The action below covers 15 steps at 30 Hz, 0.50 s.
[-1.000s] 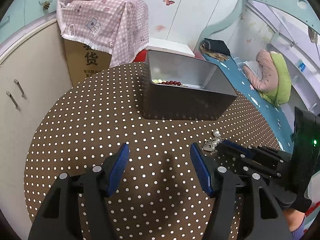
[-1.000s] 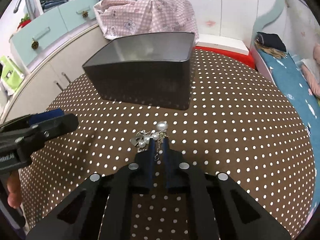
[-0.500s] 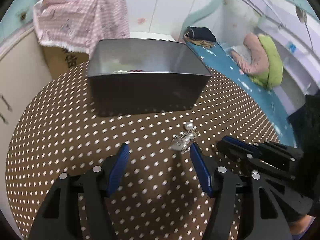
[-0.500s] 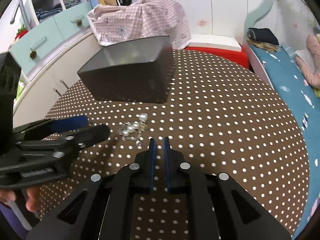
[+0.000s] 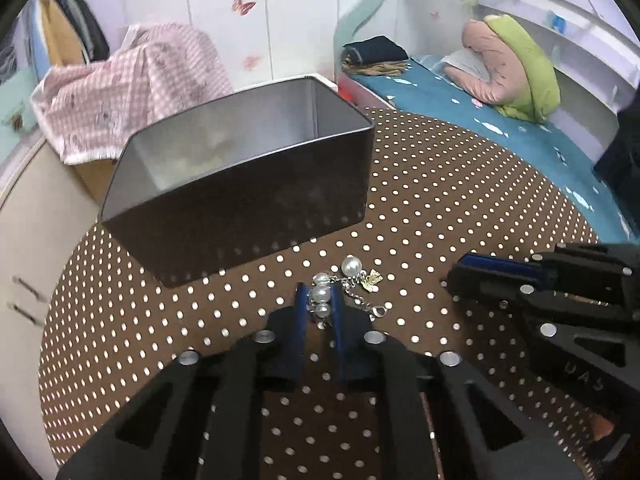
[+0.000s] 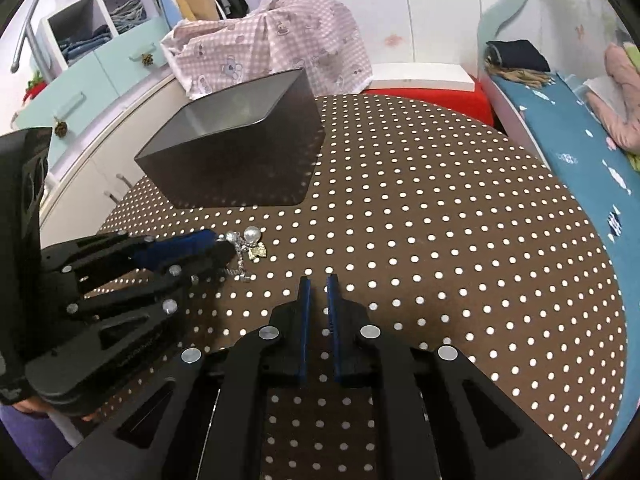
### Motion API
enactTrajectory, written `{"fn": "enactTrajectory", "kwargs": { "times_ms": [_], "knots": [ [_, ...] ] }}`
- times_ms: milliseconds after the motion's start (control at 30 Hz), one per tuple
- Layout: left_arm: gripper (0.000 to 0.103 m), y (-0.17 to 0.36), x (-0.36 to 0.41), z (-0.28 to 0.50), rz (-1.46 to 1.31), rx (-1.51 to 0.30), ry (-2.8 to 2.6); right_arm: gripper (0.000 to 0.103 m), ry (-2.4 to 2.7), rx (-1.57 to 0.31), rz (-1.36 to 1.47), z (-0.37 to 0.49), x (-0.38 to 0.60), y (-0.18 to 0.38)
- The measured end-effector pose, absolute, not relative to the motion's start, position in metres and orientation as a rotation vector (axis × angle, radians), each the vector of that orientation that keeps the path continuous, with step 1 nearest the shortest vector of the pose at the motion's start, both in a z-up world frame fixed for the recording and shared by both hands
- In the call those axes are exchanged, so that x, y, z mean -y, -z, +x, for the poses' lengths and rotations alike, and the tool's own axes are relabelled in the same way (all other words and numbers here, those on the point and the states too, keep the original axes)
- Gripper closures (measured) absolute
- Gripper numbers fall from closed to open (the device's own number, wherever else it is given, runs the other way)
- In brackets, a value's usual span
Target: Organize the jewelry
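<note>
A pearl and silver chain bracelet (image 5: 347,282) lies on the brown dotted tablecloth (image 5: 440,200), just in front of a dark metal box (image 5: 240,184). My left gripper (image 5: 319,294) is shut on the bracelet's pearl end, low on the cloth. From the right wrist view the left gripper (image 6: 224,246) meets the bracelet (image 6: 250,242) in front of the box (image 6: 236,160). My right gripper (image 6: 317,282) is shut and empty, hovering to the right of the bracelet; it also shows in the left wrist view (image 5: 460,272).
The round table's edge drops off toward a bed (image 5: 460,92) on the right and white cabinets (image 6: 100,148) on the left. A pink checked cloth (image 5: 132,84) covers a carton behind the box.
My left gripper moved forward over the bracelet and closed on it. My right gripper pulled back from the bracelet to the right and stayed shut.
</note>
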State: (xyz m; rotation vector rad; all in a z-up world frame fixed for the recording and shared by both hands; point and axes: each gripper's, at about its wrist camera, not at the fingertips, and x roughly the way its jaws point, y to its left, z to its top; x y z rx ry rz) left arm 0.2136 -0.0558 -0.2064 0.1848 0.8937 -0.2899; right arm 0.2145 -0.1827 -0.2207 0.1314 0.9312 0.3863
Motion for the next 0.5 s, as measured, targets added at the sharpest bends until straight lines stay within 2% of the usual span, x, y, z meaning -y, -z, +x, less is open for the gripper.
{"fn": "enactTrajectory", "kwargs": {
  "times_ms": [133, 167, 200, 267, 500],
  "knots": [
    [0.094, 0.205, 0.035, 0.212, 0.121, -0.902, 0.287, 0.092, -0.399, -0.928, 0.118, 0.217, 0.17, 0.218],
    [0.094, 0.203, 0.028, 0.209, 0.104, -0.897, 0.285, 0.087, -0.402, -0.927, 0.11, 0.218, 0.165, 0.217],
    [0.094, 0.203, 0.022, 0.207, 0.092, -0.896, 0.28, 0.069, -0.405, -0.923, 0.101, 0.219, 0.16, 0.217],
    [0.094, 0.199, 0.007, 0.204, 0.065, -0.893, 0.266, 0.046, -0.401, -0.902, 0.089, 0.219, 0.15, 0.214],
    [0.094, 0.196, -0.024, 0.198, -0.019, -0.929, 0.282, 0.046, -0.453, -0.9, 0.034, 0.226, 0.114, 0.208]
  ]
}}
